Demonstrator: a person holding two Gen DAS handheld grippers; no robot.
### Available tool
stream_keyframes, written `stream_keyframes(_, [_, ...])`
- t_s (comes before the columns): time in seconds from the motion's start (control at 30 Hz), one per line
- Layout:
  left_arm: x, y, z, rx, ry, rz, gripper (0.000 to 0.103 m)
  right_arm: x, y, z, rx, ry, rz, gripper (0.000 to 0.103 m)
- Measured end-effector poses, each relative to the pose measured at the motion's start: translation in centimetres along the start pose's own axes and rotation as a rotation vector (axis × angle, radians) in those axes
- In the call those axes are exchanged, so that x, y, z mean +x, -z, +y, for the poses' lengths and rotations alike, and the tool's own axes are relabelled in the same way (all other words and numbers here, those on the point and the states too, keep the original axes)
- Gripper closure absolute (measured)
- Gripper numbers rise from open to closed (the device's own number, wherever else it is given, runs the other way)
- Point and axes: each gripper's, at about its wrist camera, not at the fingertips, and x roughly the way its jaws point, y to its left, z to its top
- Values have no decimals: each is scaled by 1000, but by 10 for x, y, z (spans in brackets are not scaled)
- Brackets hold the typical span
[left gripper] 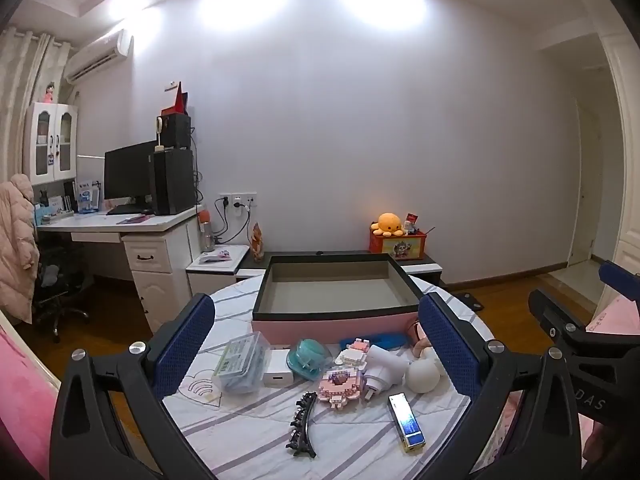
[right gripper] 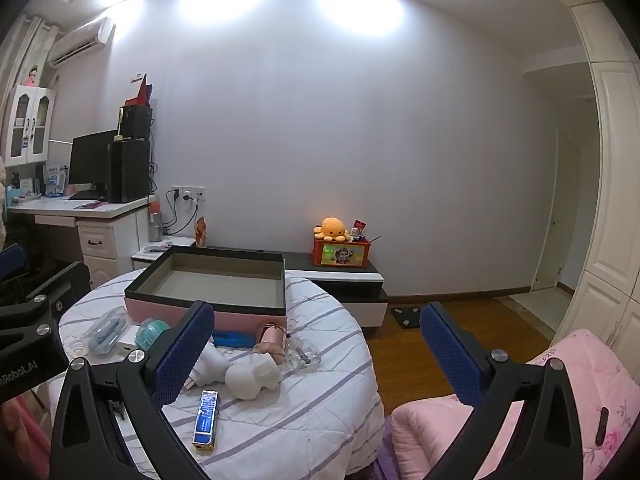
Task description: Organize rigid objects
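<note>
Across the lower half of the left wrist view, my left gripper stands spread wide, its blue pads apart at either side of the frame, grasping nothing and touching nothing. My right gripper is likewise spread wide and unloaded; in the left view part of it shows at the right edge.

Containers:
- Pink box with black rim, centre of the left view on the striped table; its grey interior holds nothing. The same box sits centre-left in the right view.
- Clear plastic case, lower left of centre, just in front of the box; contents bluish, too blurred to name.
- Red printed box on the low cabinet behind, centre right, with an orange octopus plush on top.

Loose items on the table, lower centre of the left view, all outside the pink box:
- white charger cube, touching the clear case;
- teal round item;
- pink block model;
- white plug adapter;
- white round figure;
- black hair clip;
- blue-labelled slim box, nearest the bottom edge.
</note>
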Motion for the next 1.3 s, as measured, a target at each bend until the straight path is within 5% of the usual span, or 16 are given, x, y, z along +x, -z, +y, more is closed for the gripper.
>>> stream_keyframes(1.3, [-3,-3,3,-3,-36,-11,0,-4,-7,-5,0,1,-8,0])
